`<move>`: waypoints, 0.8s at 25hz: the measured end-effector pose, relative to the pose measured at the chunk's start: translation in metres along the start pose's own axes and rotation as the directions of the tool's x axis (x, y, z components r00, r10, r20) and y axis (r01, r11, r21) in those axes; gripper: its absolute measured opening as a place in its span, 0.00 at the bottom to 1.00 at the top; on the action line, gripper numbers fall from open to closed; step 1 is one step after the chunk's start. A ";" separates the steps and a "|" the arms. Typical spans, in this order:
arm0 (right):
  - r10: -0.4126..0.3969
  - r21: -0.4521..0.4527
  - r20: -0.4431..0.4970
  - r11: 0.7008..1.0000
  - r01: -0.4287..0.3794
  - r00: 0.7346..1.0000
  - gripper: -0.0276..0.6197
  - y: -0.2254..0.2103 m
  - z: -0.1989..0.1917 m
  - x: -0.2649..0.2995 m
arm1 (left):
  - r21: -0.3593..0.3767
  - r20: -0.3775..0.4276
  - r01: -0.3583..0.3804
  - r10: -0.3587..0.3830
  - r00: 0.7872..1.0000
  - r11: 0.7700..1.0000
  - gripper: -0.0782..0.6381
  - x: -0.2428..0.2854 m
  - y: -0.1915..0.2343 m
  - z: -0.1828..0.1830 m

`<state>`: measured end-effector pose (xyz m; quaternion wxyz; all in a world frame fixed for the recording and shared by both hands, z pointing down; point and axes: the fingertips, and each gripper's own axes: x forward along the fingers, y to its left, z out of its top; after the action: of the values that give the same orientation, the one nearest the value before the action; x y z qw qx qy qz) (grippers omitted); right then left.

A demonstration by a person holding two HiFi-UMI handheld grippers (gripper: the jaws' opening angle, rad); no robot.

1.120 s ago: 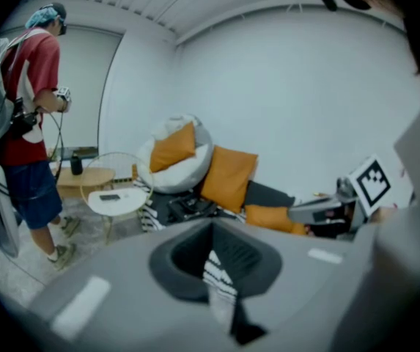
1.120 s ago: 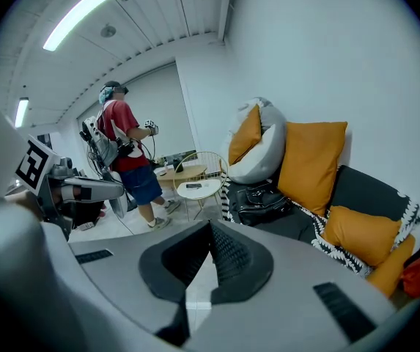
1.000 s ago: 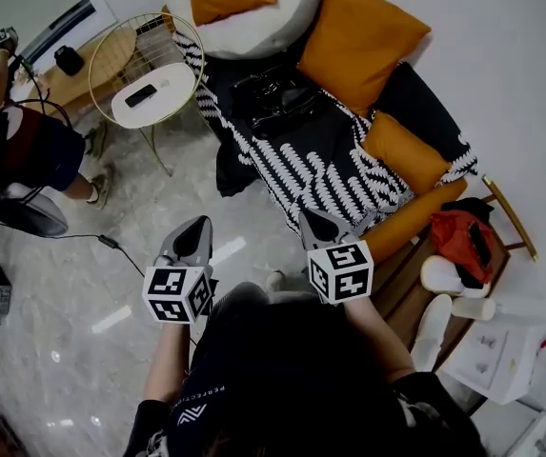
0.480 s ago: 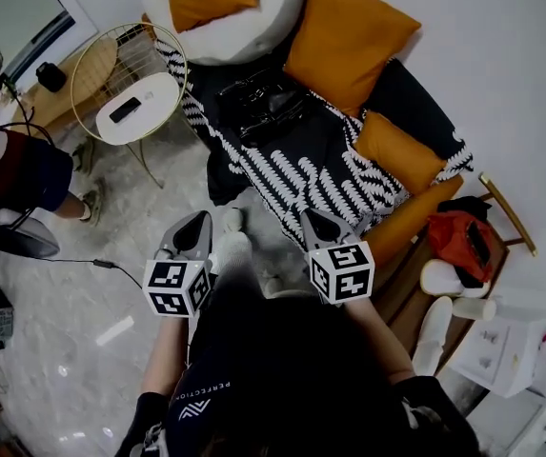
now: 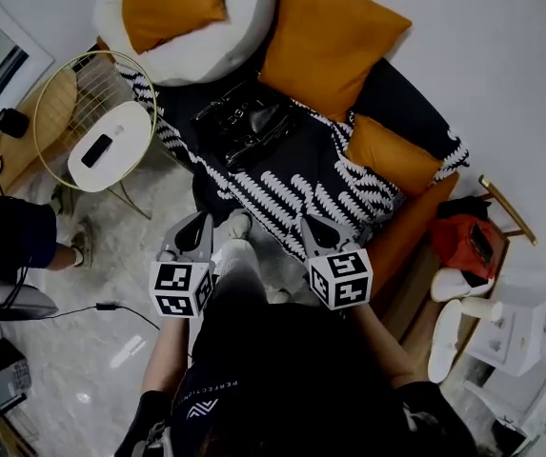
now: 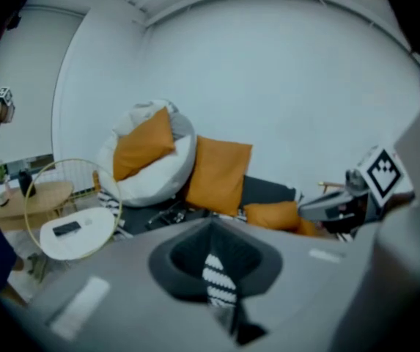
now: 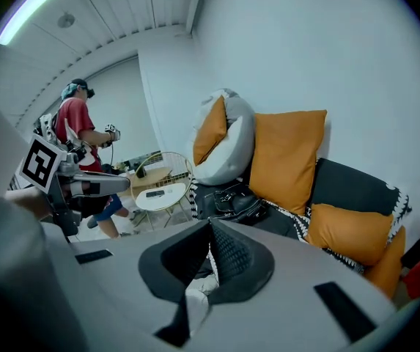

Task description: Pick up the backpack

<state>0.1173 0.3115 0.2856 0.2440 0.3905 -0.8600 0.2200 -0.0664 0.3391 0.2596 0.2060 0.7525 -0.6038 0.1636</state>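
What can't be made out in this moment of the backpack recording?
Backpack handle: head view, too dark and small.
Part of the backpack: left gripper view, behind the left gripper itself.
Dark object on side table: head view, too small to identify.
Bystander: head view, cut off by left edge.

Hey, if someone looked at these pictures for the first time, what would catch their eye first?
The bright orange cushions along the back of the sofa stand out first, above the black-and-white patterned throw. The black backpack lies on the seat beside the big white cushion. In the foreground the left gripper and right gripper, both shut, point toward it.
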 end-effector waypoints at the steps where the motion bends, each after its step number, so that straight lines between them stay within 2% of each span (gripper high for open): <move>1: -0.014 0.013 -0.004 1.000 0.014 1.000 0.04 -0.002 0.005 0.010 | 0.005 -0.008 0.015 -0.015 1.000 1.000 0.12 0.010 0.007 0.004; 11: -0.132 0.149 -0.024 0.980 0.134 0.991 0.06 -0.022 0.050 0.100 | 0.090 -0.084 0.131 -0.124 0.989 0.987 0.13 0.096 0.074 0.030; 16: -0.165 0.184 -0.054 0.968 0.172 0.985 0.08 -0.031 0.058 0.144 | 0.090 -0.110 0.157 -0.147 0.983 0.983 0.13 0.134 0.107 0.035; 20: -0.214 0.234 -0.075 0.946 0.226 0.974 0.12 -0.046 0.057 0.170 | 0.086 -0.140 0.187 -0.174 0.975 0.979 0.13 0.159 0.123 0.036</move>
<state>0.0410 0.1559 0.3502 0.2389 0.5050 -0.7719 0.3036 -0.1522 0.1645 0.3213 0.2217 0.8012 -0.5092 0.2230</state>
